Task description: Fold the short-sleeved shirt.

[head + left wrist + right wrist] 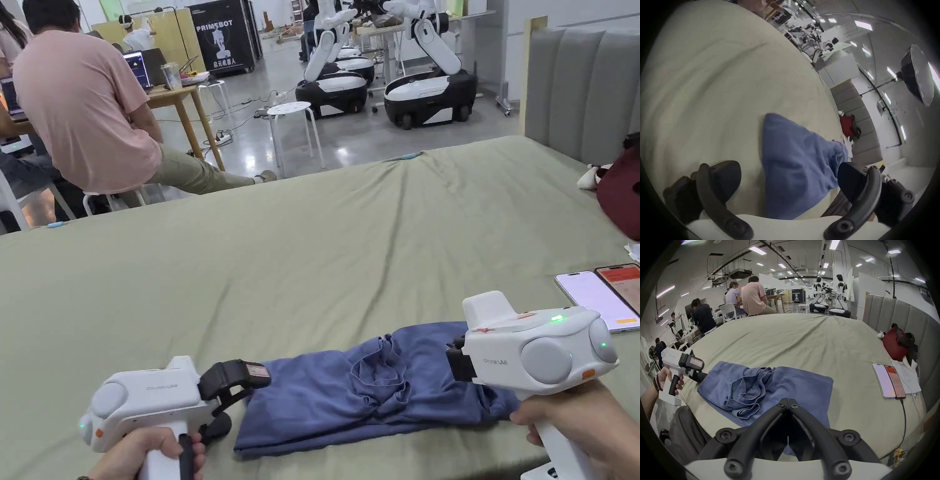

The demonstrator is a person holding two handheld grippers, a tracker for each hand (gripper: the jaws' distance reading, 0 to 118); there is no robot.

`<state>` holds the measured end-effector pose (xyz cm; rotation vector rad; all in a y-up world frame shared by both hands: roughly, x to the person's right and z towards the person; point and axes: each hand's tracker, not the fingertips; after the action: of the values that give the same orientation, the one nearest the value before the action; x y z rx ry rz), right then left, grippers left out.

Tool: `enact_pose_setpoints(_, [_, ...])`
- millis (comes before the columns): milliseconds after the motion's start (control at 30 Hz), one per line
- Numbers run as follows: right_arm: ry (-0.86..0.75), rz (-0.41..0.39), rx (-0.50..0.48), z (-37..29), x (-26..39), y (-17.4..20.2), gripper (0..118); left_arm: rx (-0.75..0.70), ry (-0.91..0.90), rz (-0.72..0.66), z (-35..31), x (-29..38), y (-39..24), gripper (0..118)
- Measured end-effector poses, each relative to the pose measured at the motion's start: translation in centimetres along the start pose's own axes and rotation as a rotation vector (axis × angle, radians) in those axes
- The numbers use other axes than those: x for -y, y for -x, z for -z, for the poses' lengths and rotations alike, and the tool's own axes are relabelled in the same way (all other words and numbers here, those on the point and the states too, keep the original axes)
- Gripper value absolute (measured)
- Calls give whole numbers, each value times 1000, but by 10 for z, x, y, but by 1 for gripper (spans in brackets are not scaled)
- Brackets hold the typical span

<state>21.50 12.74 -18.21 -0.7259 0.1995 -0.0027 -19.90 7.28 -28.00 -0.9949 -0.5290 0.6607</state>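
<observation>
The bed (312, 250) carries the shirt (375, 387) near its front edge, lying as a long band with a rumpled bunch in the middle. Two phones (603, 297) lie near the bed's right edge, well apart from the shirt. The right gripper (788, 402) has its jaws closed together above the shirt's right end, pinching nothing. The left gripper (789, 177) is spread wide at the shirt's left end. Likely trouble: folding over the bunch would trap the wrinkles, and a shallow pinch might lift one layer alone.
</observation>
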Motion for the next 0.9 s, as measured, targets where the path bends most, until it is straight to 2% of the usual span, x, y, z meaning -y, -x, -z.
enact_pose_setpoints(200, [0,0,-4,0,0,1,0,-31,53,151,33,11,-34,117])
enact_pose_setpoints(233, [0,1,-3,-1,0,-1,0,-15,55,153,33,12,-37,101])
enact_pose_setpoints(300, [1,7,0,-1,1,-3,0,7,40,173,34,14,-38,26])
enact_pose_setpoints(333, [2,10,2,-1,1,-3,0,-113,26,210,37,16,-39,17])
enact_pose_setpoints(367, [2,12,4,-1,2,-5,0,-196,24,215,39,16,-35,17])
enact_pose_setpoints(400, [0,15,4,-2,3,-7,0,-81,48,152,34,13,-27,17])
enact_pose_setpoints(433, [0,18,4,-3,4,-7,0,-37,13,125,29,13,-25,17])
enact_pose_setpoints(533, [-1,24,5,-5,5,-11,0,-64,-9,219,17,15,-24,17])
enact_pose_setpoints(667, [-4,34,16,-5,5,-16,0,-55,-81,189,-16,9,-19,17])
enact_pose_setpoints(800, [-18,45,12,-7,4,-19,0,-150,-159,126,-54,-8,12,17])
enact_pose_setpoints(900, [-22,42,7,-7,2,-19,0,-169,-156,69,-79,-5,22,17])
